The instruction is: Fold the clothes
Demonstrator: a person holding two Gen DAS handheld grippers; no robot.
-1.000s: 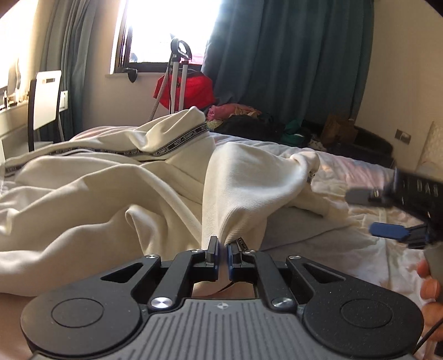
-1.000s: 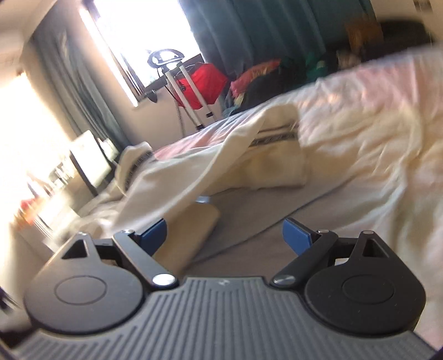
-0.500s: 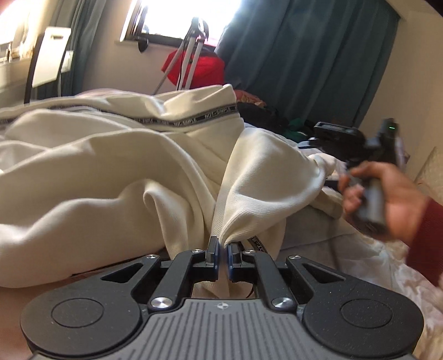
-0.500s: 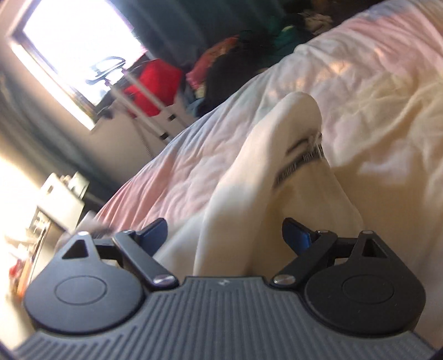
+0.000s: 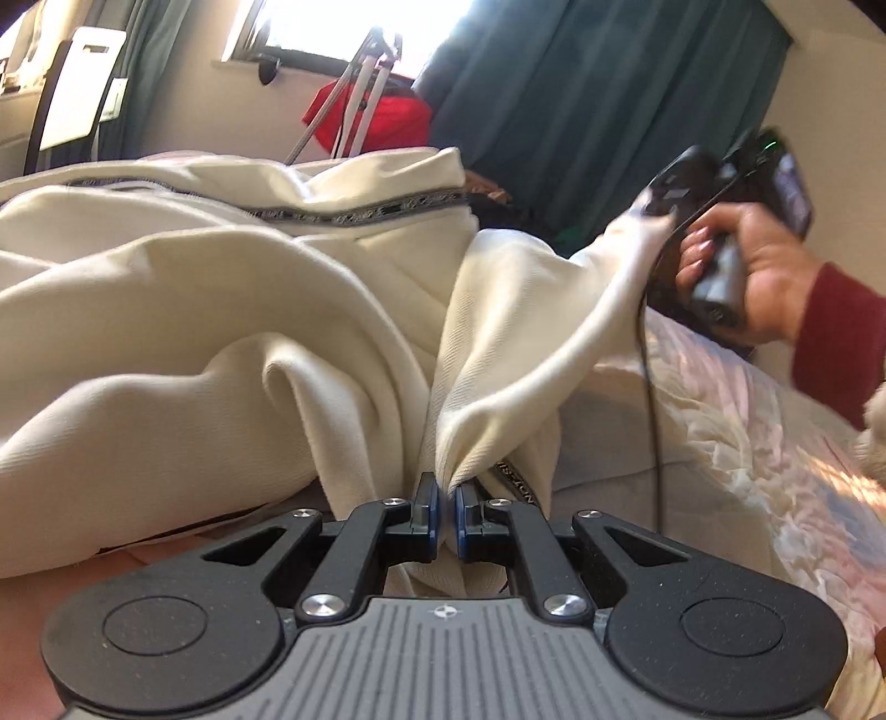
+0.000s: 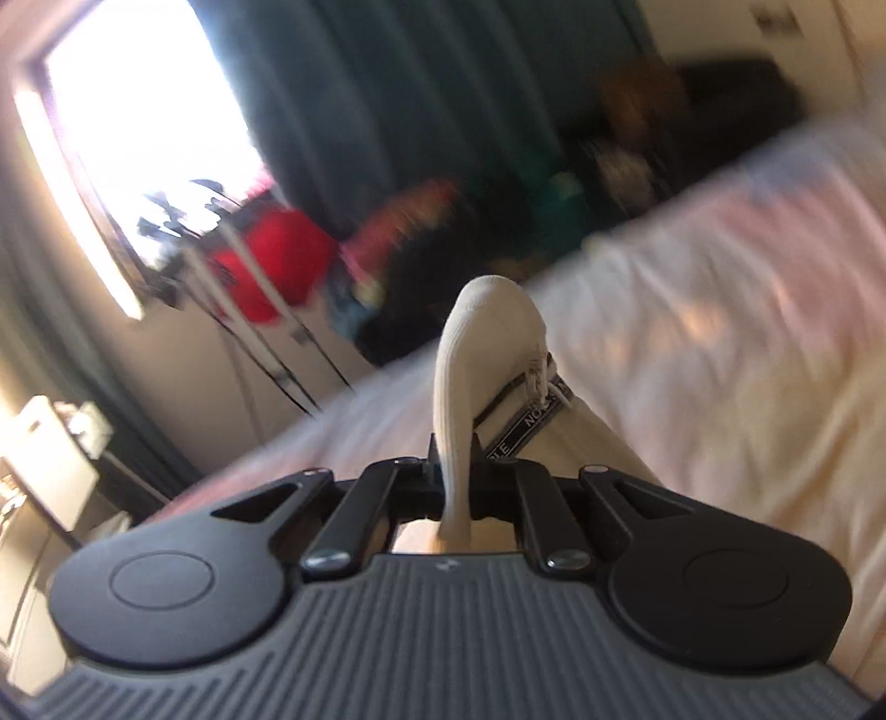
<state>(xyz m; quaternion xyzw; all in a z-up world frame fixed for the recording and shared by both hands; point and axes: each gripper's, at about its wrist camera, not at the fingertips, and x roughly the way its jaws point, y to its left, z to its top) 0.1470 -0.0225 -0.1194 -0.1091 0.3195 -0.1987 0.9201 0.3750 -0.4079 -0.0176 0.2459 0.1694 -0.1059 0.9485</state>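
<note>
Cream-coloured knit, a sweatshirt-like garment (image 5: 232, 310) with a dark band of woven lettering (image 5: 354, 213) along one edge, lies heaped across a bed (image 5: 736, 443), filling the nine o'clock half of the left wrist view. Its folds rise in soft ridges and one gathered fold runs down to six o'clock, where the left tongs (image 5: 444, 512) are pressed together on it, blue pads pinching the cloth between them. From that pinch a stretched edge of the same garment climbs toward two o'clock to the right tongs (image 5: 656, 207), which a hand (image 5: 758, 277) in a dark red sleeve (image 5: 836, 346) holds above the bed; the cloth end there is blurred.

In the right wrist view the right tongs (image 6: 453, 476) are closed on a narrow ribbed fold of the garment (image 6: 487, 327), which stands up between the fingers and arches over toward one o'clock, with the lettered band (image 6: 526, 423) just beside it at one o'clock. That view is smeared by motion.

Under the garment the bed carries a pale, wrinkled cover with a pinkish tint, bare toward three and four o'clock in the left wrist view. A thin black cable (image 5: 648, 387) hangs down from the right tongs across it. Beyond the bed, at twelve o'clock, a red bag (image 5: 382, 124) sits below a bright window (image 5: 332, 25), with white metal poles (image 5: 360, 83) leaning in front of it. Dark teal curtains (image 5: 598, 105) hang at one o'clock, and a white chair back (image 5: 83, 88) stands at ten o'clock.
</note>
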